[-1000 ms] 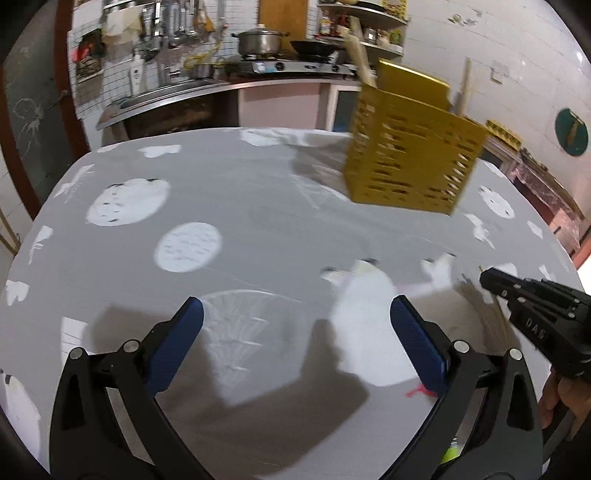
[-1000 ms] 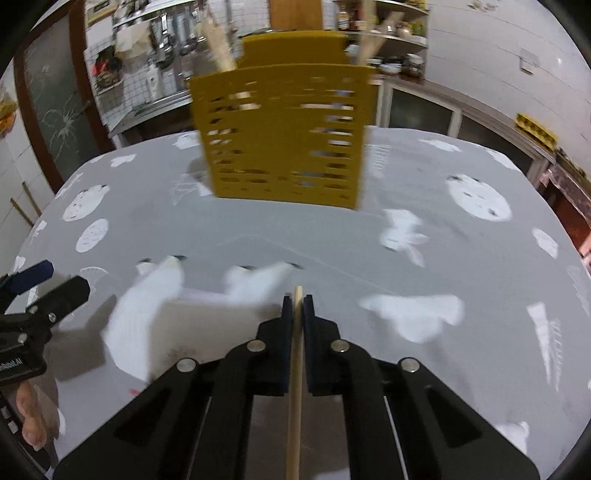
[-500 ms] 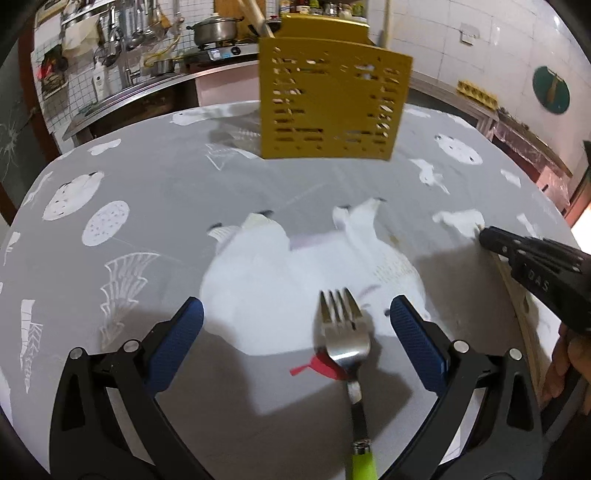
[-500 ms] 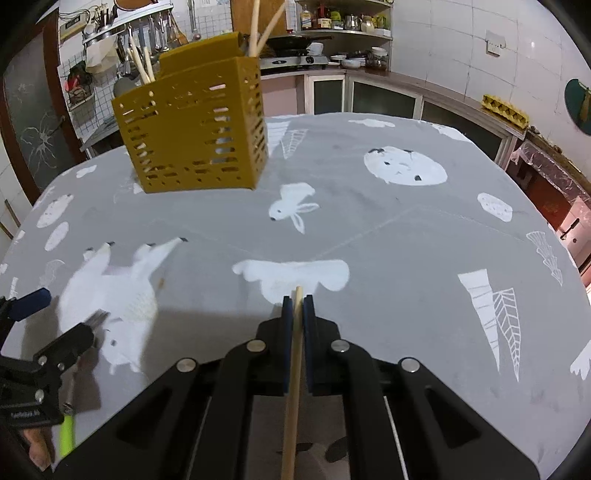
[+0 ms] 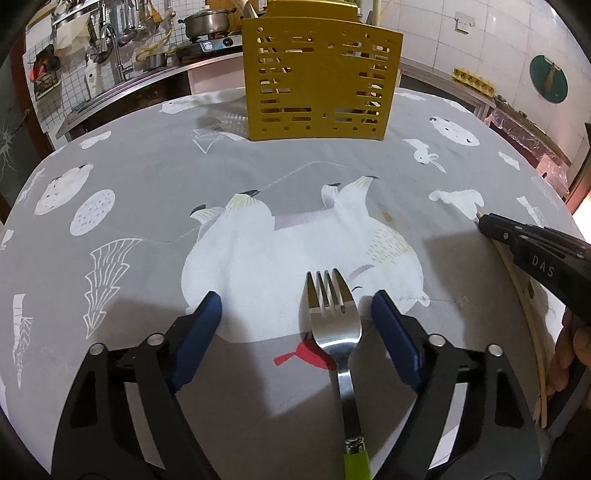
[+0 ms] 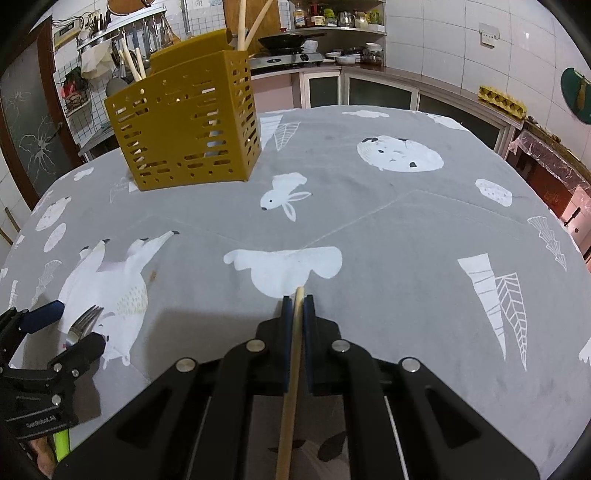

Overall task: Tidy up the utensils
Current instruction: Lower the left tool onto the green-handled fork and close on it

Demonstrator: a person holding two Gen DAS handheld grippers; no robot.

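Note:
A fork (image 5: pixel 334 325) with a green handle lies on the grey tablecloth, tines pointing away. My left gripper (image 5: pixel 295 310) is open, its blue pads on either side of the fork's head, apart from it. My right gripper (image 6: pixel 297 301) is shut on a wooden chopstick (image 6: pixel 291 376) just above the cloth; it shows at the right of the left wrist view (image 5: pixel 480 218). The yellow slotted utensil holder (image 5: pixel 321 79) stands at the far side of the table and holds several wooden sticks (image 6: pixel 245 22). The fork also shows in the right wrist view (image 6: pixel 83 323).
The round table (image 6: pixel 406 229) carries a grey cloth with white animal prints. A kitchen counter with stove and pot (image 5: pixel 207 22) is behind it. A hand (image 5: pixel 572 350) holds the right gripper near the table's right edge.
The left gripper has swung right and come down over the fork, which now lies between its pads. The right gripper has turned right with the chopstick; the holder now sits further left in its view.

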